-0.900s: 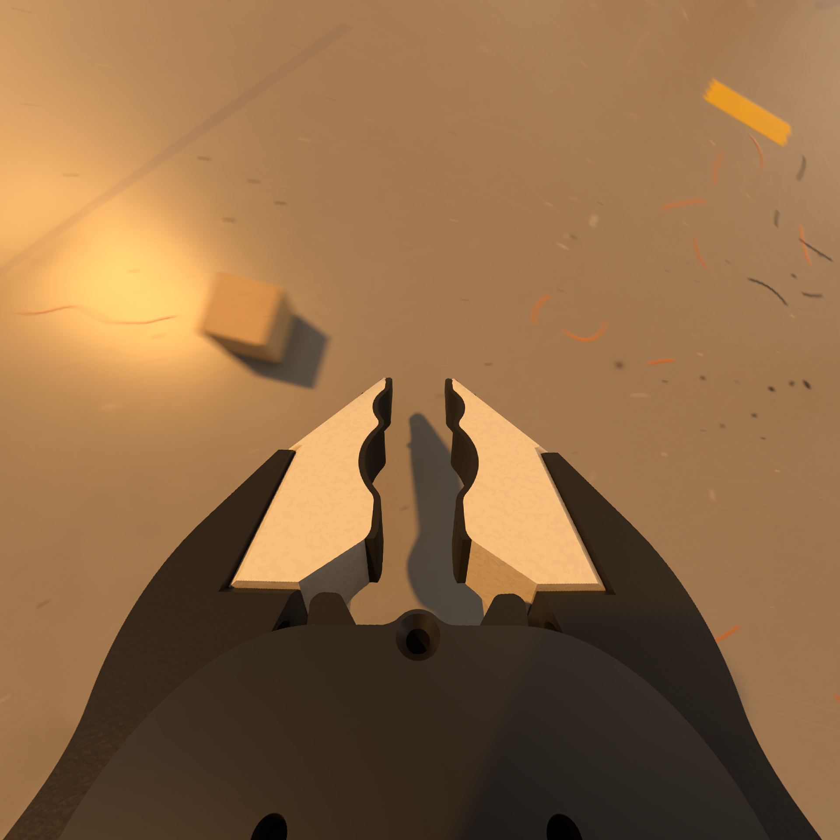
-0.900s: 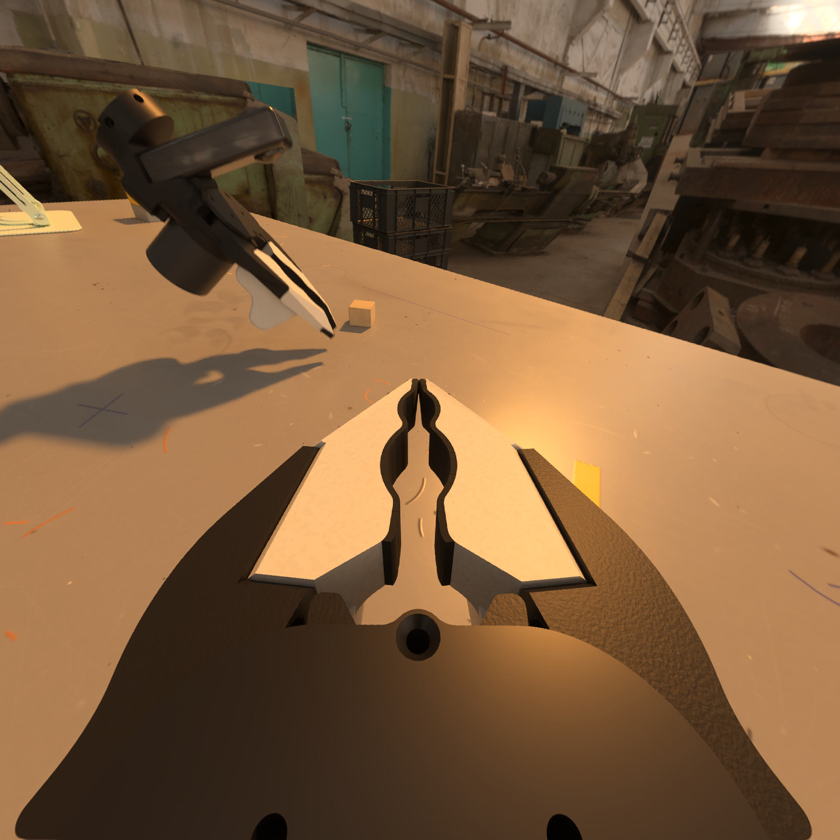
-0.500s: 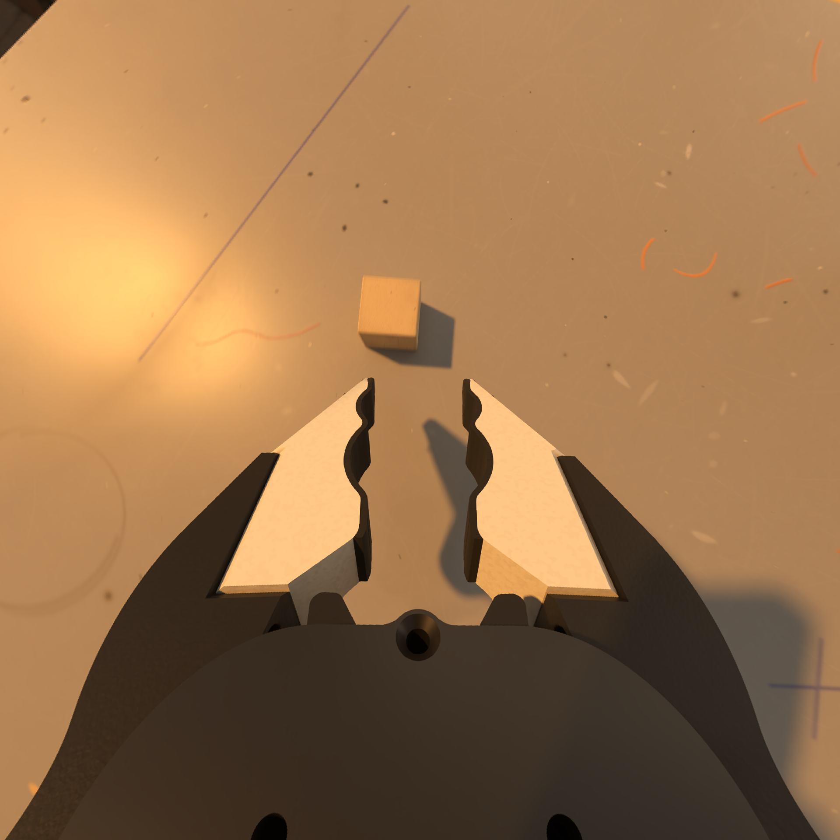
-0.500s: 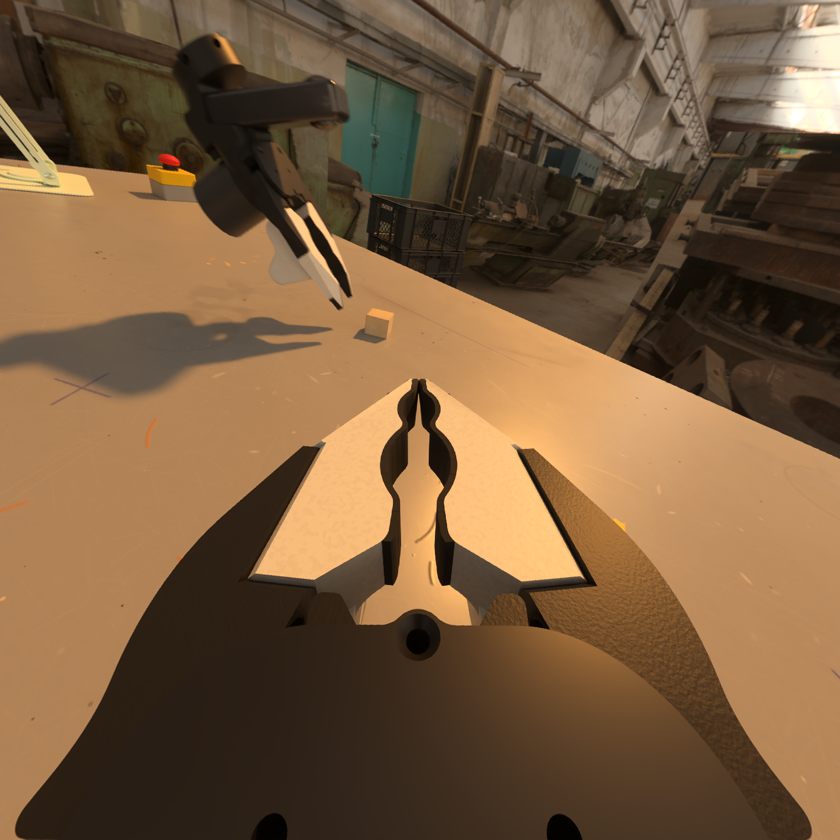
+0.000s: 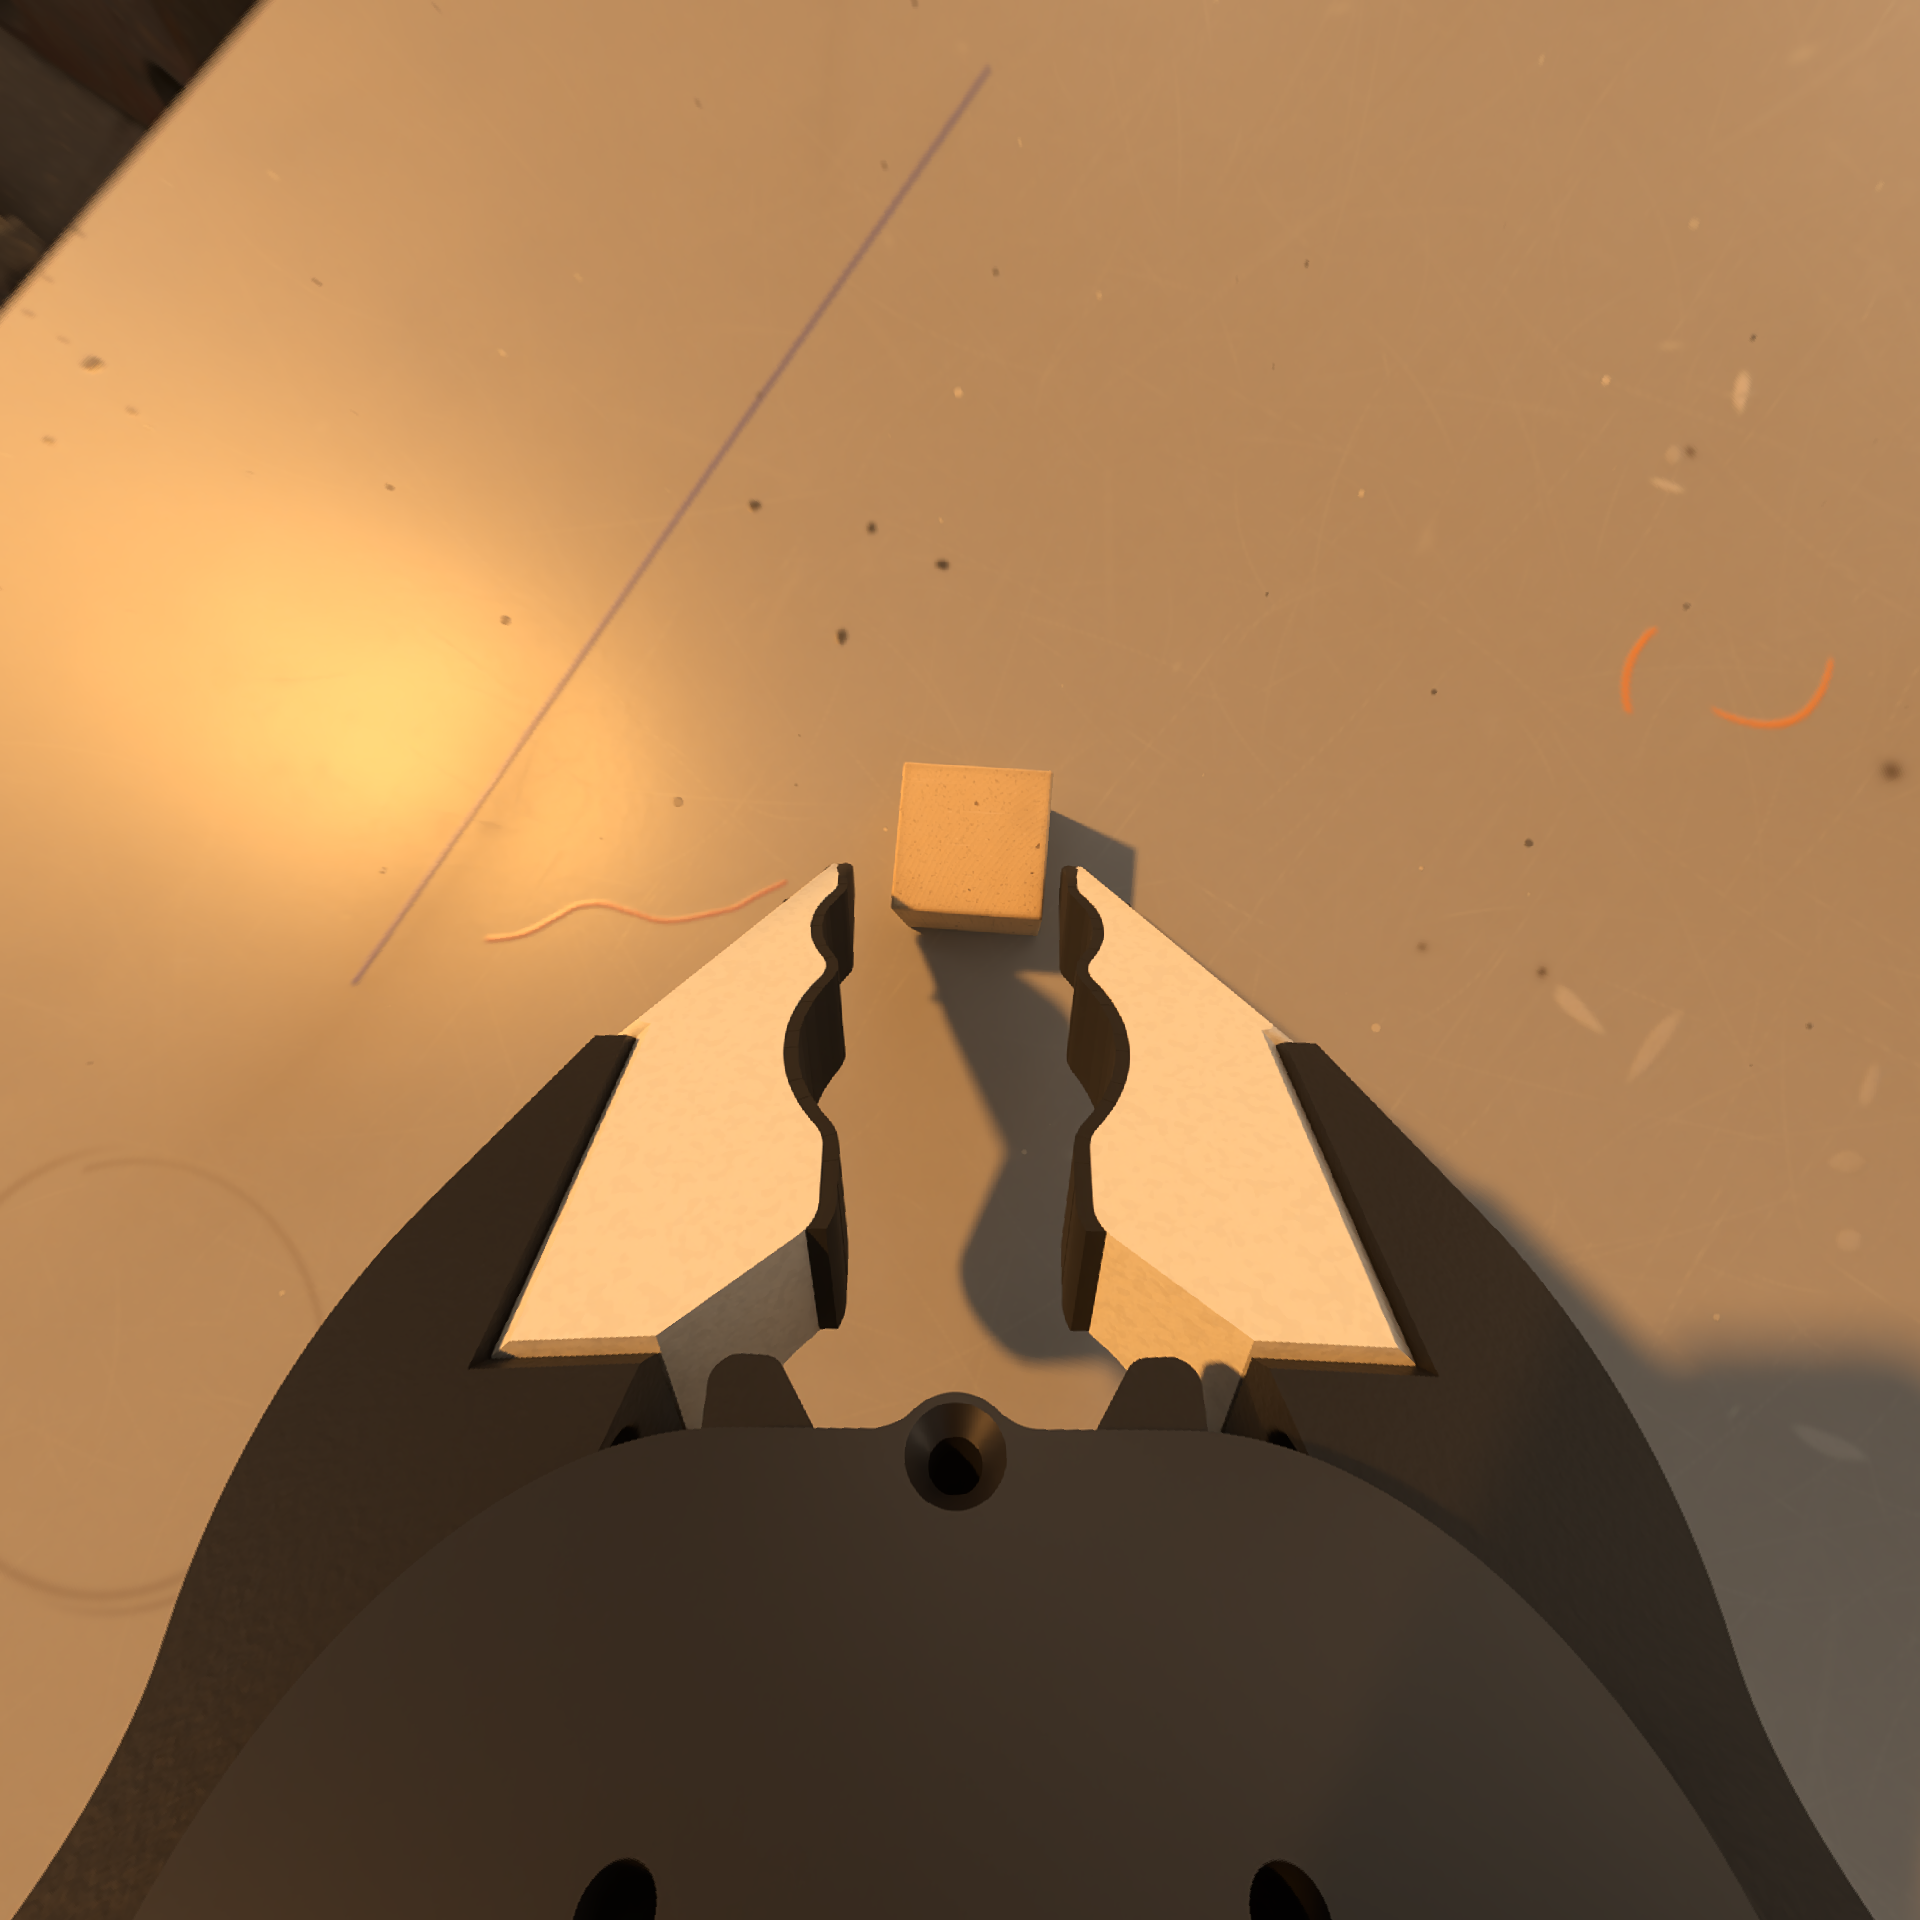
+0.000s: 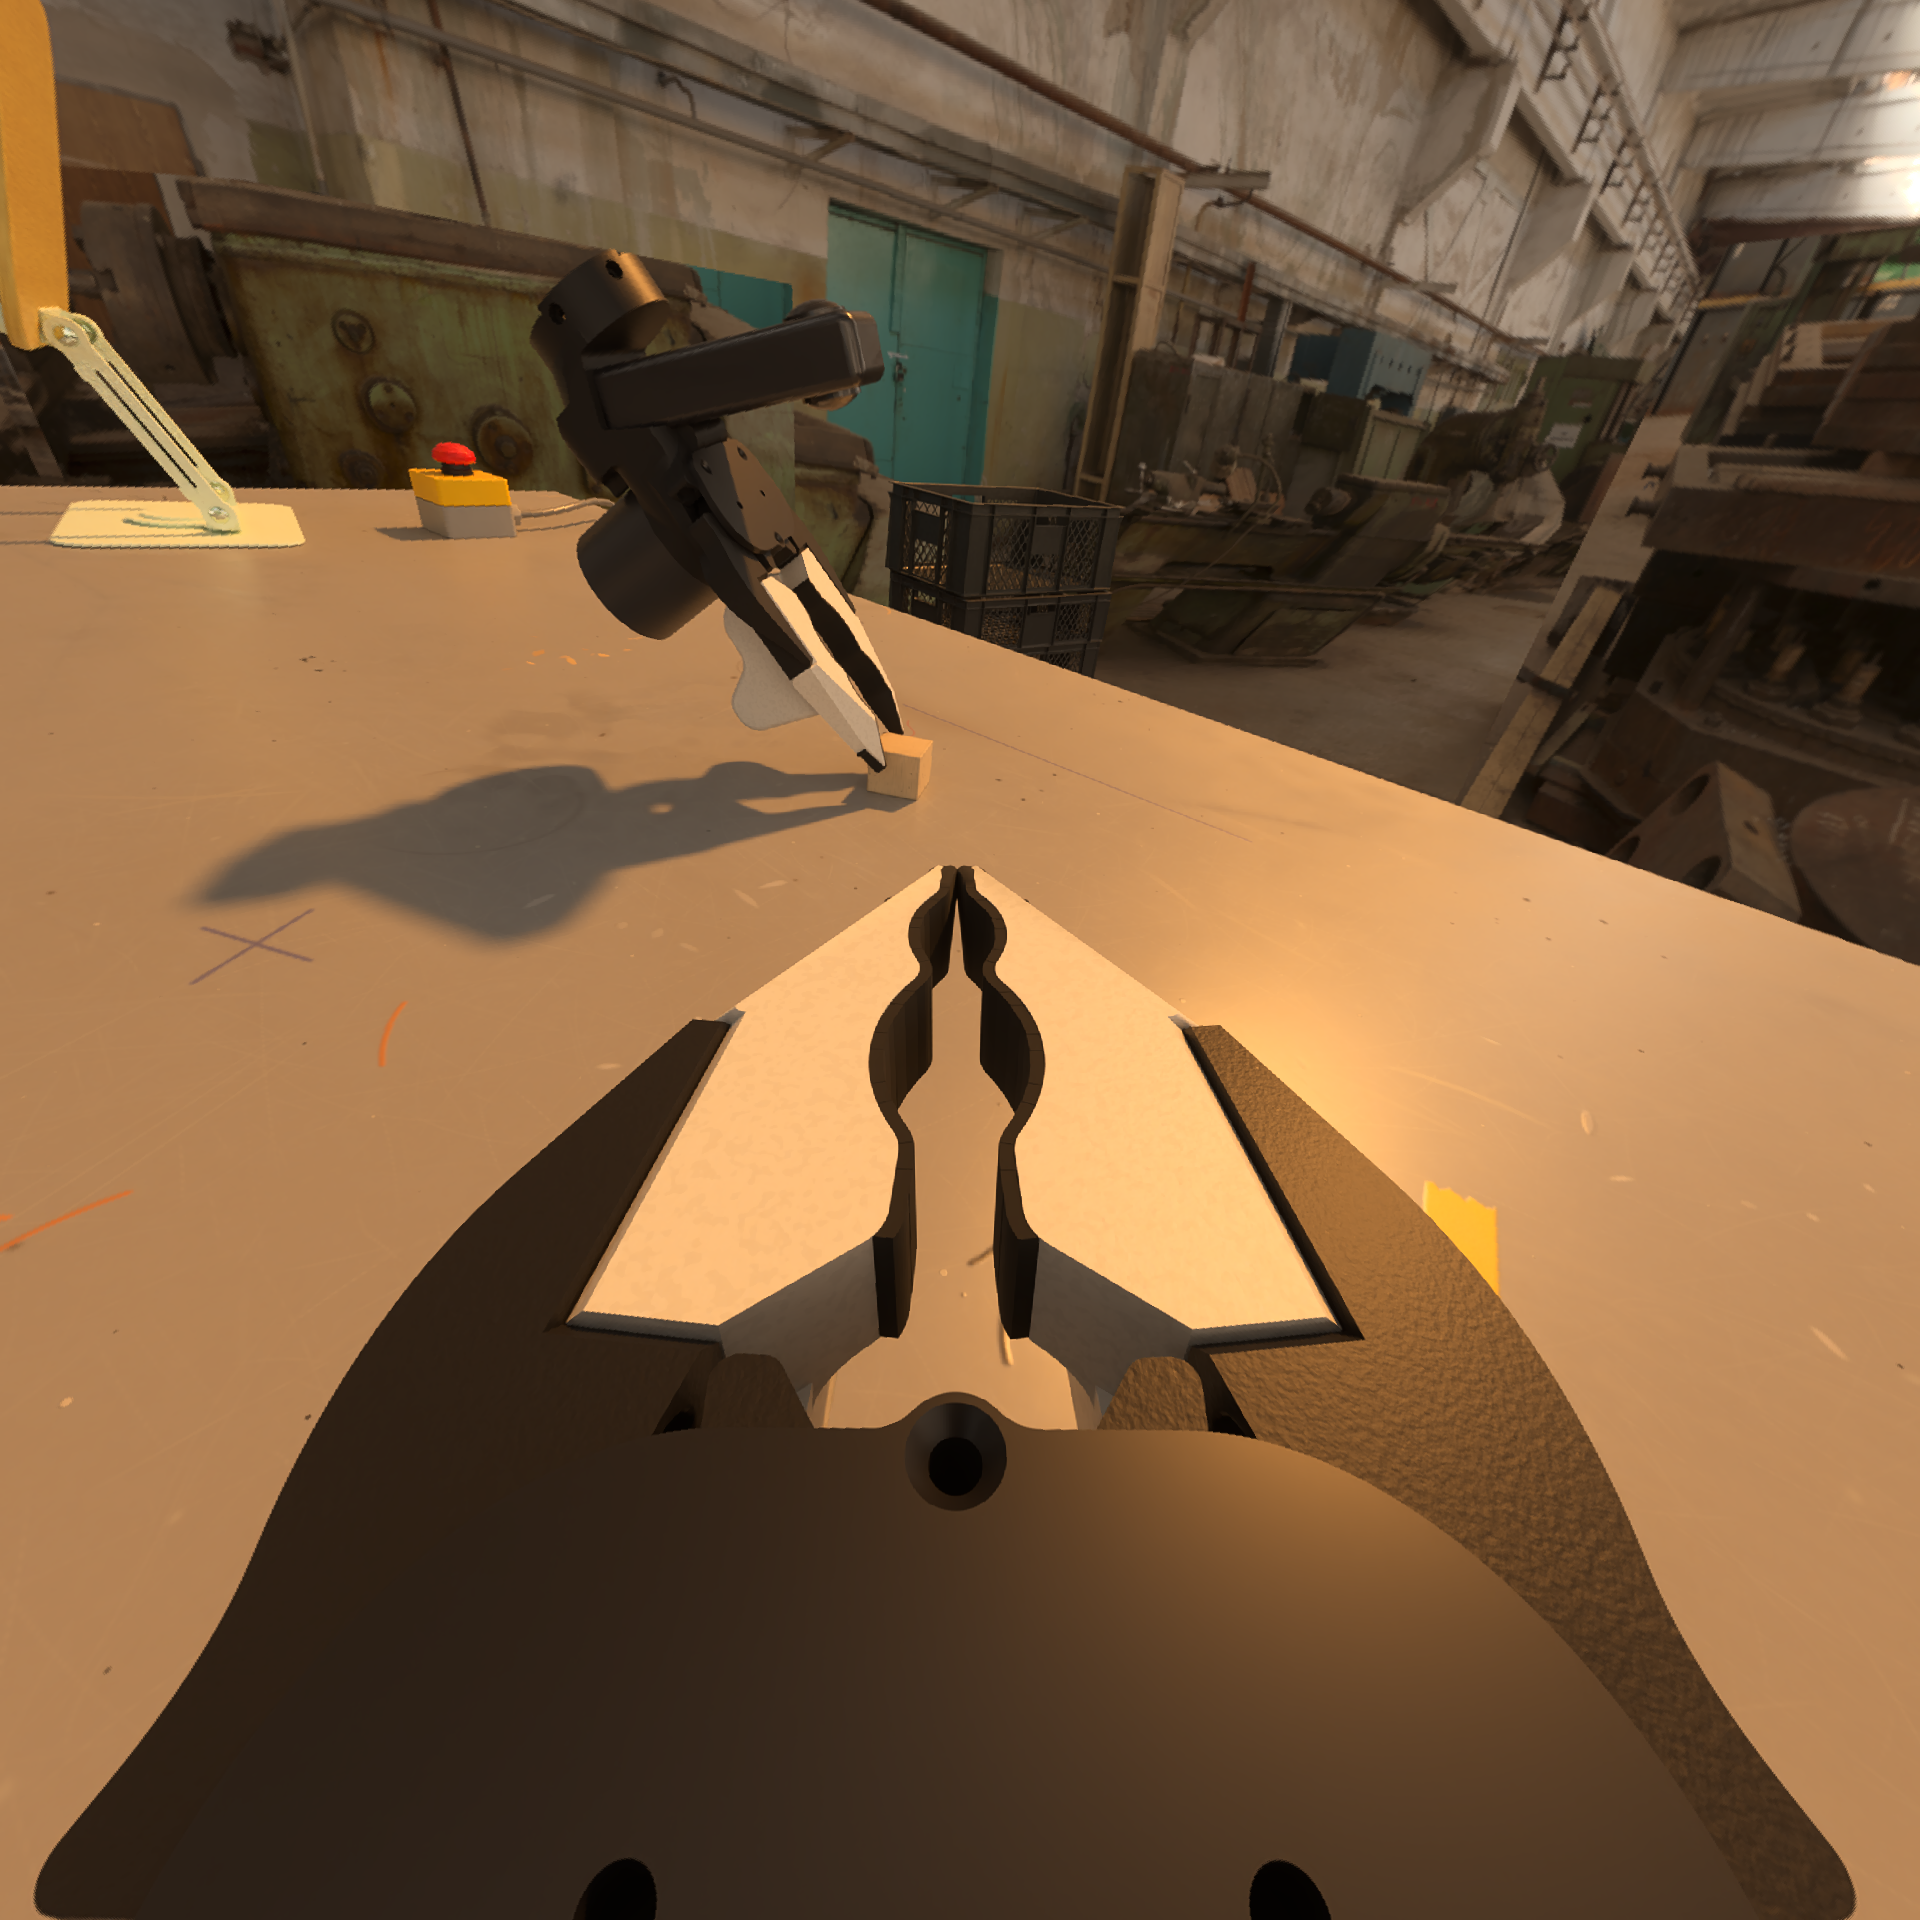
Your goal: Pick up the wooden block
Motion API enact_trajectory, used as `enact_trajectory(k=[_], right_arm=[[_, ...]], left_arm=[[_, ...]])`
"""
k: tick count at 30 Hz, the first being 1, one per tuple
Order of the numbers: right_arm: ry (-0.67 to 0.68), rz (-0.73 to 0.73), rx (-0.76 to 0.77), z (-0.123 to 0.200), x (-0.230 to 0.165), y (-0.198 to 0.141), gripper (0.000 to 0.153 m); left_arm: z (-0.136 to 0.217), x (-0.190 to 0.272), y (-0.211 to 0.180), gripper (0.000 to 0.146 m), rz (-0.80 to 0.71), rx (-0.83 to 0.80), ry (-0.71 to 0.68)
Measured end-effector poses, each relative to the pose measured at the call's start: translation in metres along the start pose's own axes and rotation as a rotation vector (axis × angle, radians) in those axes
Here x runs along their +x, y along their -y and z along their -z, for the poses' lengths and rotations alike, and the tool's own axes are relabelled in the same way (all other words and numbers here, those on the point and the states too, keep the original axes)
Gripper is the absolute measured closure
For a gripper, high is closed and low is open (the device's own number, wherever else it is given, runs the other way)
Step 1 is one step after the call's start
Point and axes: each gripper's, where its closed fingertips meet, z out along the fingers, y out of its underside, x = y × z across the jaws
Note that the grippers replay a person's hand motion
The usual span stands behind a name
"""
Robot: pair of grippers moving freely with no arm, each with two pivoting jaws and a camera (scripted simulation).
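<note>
A small light wooden block lies on the brown table, just beyond my left gripper's fingertips. My left gripper is open, its tips level with the block's near edge and one on each side of it. In the right wrist view the block shows far off with the left gripper tilted down, its tips at the block. My right gripper is shut and empty, low over the table, well short of the block.
The table's far edge runs at the upper left of the left wrist view. A yellow box with a red button and a pale stand base sit at the table's far left. A yellow tape scrap lies near my right gripper.
My left gripper has opened wider, swung to line up with the block and come down until its tips flank the block's near end. The right gripper's view has shifted slightly.
</note>
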Motion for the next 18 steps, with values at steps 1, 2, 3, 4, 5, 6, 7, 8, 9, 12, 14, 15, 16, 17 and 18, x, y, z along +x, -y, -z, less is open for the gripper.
enact_trajectory(k=[1, 2, 3, 4, 5, 6, 7, 8, 9, 12, 14, 15, 16, 17, 18], right_arm=[[-0.001, -0.004, -0.003, 0.000, 0.001, -0.001, 0.153], [-0.002, -0.006, -0.005, -0.001, 0.001, -0.001, 0.153], [-0.003, -0.008, -0.007, -0.001, 0.002, -0.001, 0.153], [-0.003, -0.011, -0.009, -0.002, 0.002, -0.002, 0.153], [-0.001, -0.014, -0.010, -0.002, 0.003, -0.002, 0.153], [0.000, -0.016, -0.010, -0.002, 0.003, -0.002, 0.153], [0.001, -0.016, -0.008, -0.002, 0.003, -0.002, 0.153], [0.001, -0.015, -0.007, -0.002, 0.002, -0.002, 0.153], [0.001, -0.013, -0.007, -0.002, 0.002, -0.002, 0.153], [0.005, -0.002, -0.010, -0.002, 0.000, -0.002, 0.153], [0.011, 0.005, -0.016, -0.003, -0.001, -0.003, 0.153], [0.013, 0.009, -0.018, -0.003, -0.002, -0.003, 0.153], [0.015, 0.016, -0.018, -0.003, -0.003, -0.003, 0.153], [0.016, 0.024, -0.017, -0.003, -0.004, -0.002, 0.153], [0.019, 0.034, -0.015, -0.004, -0.006, -0.002, 0.153]], left_arm=[[-0.003, 0.000, -0.002, 0.105, -0.003, -0.016, -0.011], [-0.005, 0.000, -0.003, 0.105, -0.010, -0.028, -0.015], [-0.007, 0.000, -0.004, 0.104, -0.019, -0.040, -0.015], [-0.009, -0.001, -0.005, 0.104, -0.028, -0.054, -0.014], [-0.011, -0.001, -0.004, 0.105, -0.034, -0.061, -0.017], [-0.012, 0.000, -0.004, 0.107, -0.035, -0.062, -0.028], [-0.013, 0.001, -0.003, 0.111, -0.033, -0.064, -0.041], [-0.013, 0.002, -0.003, 0.115, -0.030, -0.064, -0.046], [-0.014, 0.002, -0.002, 0.115, -0.029, -0.062, -0.047], [-0.013, 0.002, -0.002, 0.115, -0.020, -0.056, -0.040], [-0.011, 0.005, -0.003, 0.115, -0.016, -0.053, -0.035], [-0.008, 0.007, -0.003, 0.115, -0.013, -0.043, -0.031], [-0.005, 0.011, -0.002, 0.115, -0.007, -0.027, -0.036], [0.000, 0.017, 0.001, 0.115, 0.004, -0.001, -0.051], [0.007, 0.024, 0.005, 0.115, 0.021, 0.039, -0.077]])
